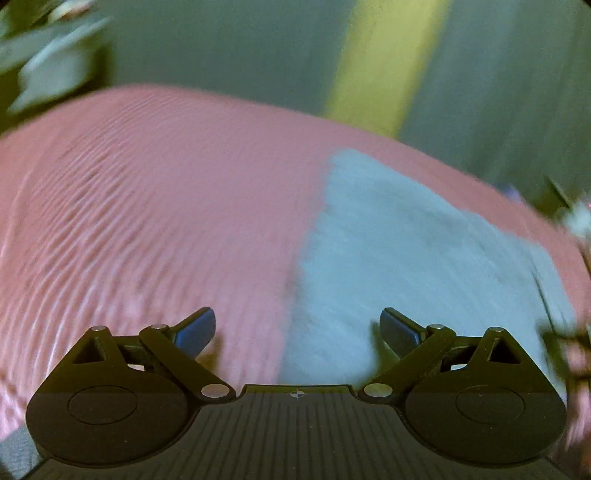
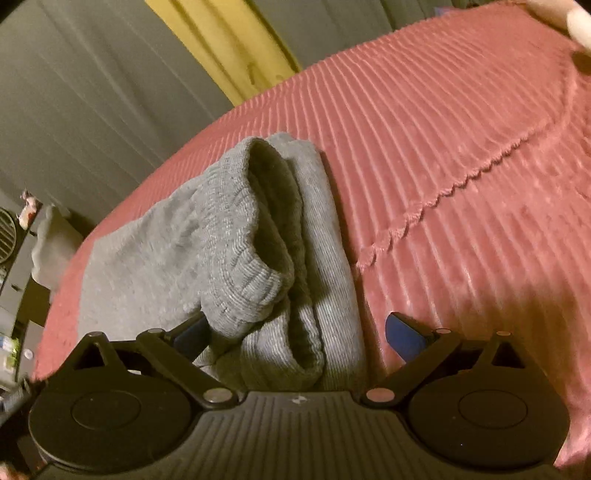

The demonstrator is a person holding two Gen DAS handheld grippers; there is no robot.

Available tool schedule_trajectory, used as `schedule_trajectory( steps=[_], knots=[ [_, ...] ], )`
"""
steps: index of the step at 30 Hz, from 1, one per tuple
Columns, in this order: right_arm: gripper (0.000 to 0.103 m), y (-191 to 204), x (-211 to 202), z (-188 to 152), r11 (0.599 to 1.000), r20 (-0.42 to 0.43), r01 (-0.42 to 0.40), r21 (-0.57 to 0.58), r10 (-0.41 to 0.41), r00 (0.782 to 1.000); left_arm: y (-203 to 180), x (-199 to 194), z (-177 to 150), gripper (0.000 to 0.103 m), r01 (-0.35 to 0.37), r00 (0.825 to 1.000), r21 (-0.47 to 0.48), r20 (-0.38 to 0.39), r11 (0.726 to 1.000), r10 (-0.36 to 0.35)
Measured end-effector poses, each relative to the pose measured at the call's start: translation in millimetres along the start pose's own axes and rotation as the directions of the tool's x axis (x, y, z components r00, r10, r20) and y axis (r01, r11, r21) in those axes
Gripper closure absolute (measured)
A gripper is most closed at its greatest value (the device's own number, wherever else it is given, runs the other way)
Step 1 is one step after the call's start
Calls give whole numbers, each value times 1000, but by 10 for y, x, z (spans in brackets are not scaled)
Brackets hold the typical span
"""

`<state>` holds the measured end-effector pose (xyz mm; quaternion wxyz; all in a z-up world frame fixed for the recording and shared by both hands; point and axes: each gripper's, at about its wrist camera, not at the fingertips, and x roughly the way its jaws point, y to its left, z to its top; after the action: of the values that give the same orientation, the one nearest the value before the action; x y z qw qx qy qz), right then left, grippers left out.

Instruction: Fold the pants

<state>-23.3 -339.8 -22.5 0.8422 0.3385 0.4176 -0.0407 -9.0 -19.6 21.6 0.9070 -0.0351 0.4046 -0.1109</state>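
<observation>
Grey knit pants (image 2: 177, 243) lie folded on a pink ribbed bedspread (image 2: 461, 155). Their ribbed waistband or cuff end (image 2: 251, 266) curls up right in front of my right gripper (image 2: 295, 332). That gripper is open wide, with the cloth's end lying loose between its blue pads and the pads not pressing on it. In the blurred left wrist view the pants (image 1: 399, 258) show as a grey patch on the right of the bedspread (image 1: 147, 221). My left gripper (image 1: 297, 328) is open above the pants' left edge, holding nothing.
A grey wall with a yellow strip (image 2: 221, 55) stands behind the bed. Dark furniture with small items (image 2: 14, 258) stands past the bed's left edge. Something pale (image 2: 569, 14) sits at the top right corner. Blurred pale shapes (image 1: 48, 62) show at the upper left.
</observation>
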Motion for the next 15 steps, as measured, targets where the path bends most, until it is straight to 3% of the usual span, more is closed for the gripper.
schedule_trajectory(
  steps=[3, 6, 10, 15],
  knots=[
    [4, -19, -33, -34, 1000, 3, 3, -4, -3, 1000, -295, -74, -117, 4, -8, 1000, 169, -17, 986, 11],
    [4, -21, -67, -64, 1000, -2, -7, 18, 7, 1000, -473, -44, -191, 4, -24, 999, 269, -37, 963, 36],
    [4, -116, -148, -105, 999, -5, -17, 31, 17, 1000, -494, 27, -217, 4, 44, 994, 279, -111, 959, -13],
    [4, -157, -146, -101, 998, -10, -27, 50, 27, 1000, -556, 98, -305, 4, 22, 990, 323, -140, 946, 25]
  ],
)
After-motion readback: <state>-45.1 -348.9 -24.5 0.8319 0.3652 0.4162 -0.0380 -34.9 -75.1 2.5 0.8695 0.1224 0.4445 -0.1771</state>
